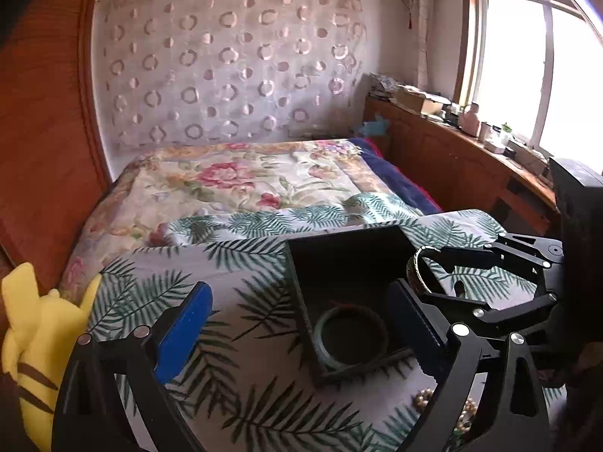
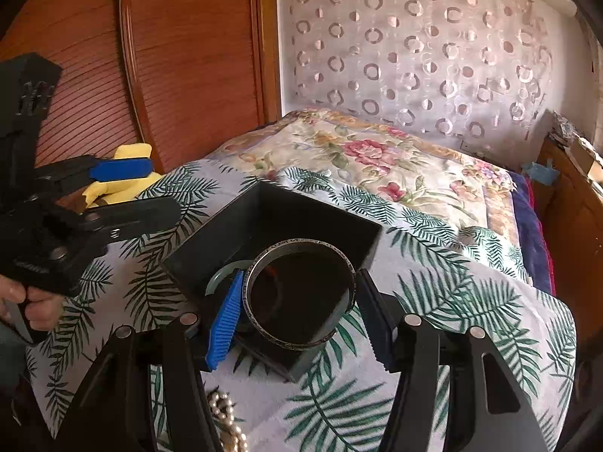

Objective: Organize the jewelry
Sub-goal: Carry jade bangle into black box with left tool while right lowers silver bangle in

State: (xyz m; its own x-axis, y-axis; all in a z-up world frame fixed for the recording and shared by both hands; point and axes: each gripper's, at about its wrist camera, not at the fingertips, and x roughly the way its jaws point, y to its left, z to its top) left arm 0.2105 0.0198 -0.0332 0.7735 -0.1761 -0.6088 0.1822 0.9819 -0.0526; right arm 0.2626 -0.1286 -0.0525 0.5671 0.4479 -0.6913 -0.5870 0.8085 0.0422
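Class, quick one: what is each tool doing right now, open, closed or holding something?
Left tool: open, nothing between its pads.
Right tool: closed on the silver bangle, held over the black box.

Left tool [image 1: 301, 320] gapes empty; right tool [image 2: 297, 309] grips.

There are 2 grippers, the left gripper [image 1: 301, 324] and the right gripper [image 2: 297, 312], each with 2 fingers. There is 1 black open box [image 2: 226, 233] on 1 leaf-print cloth [image 1: 150, 286]. There are 2 bangles: 1 green bangle [image 1: 331, 361] inside the box and 1 silver bangle [image 2: 260, 324] between the right gripper's pads. There is 1 strand of pearl beads [image 2: 226, 414], 1 yellow plush toy [image 1: 34, 339] and 1 floral quilt [image 1: 233, 180].
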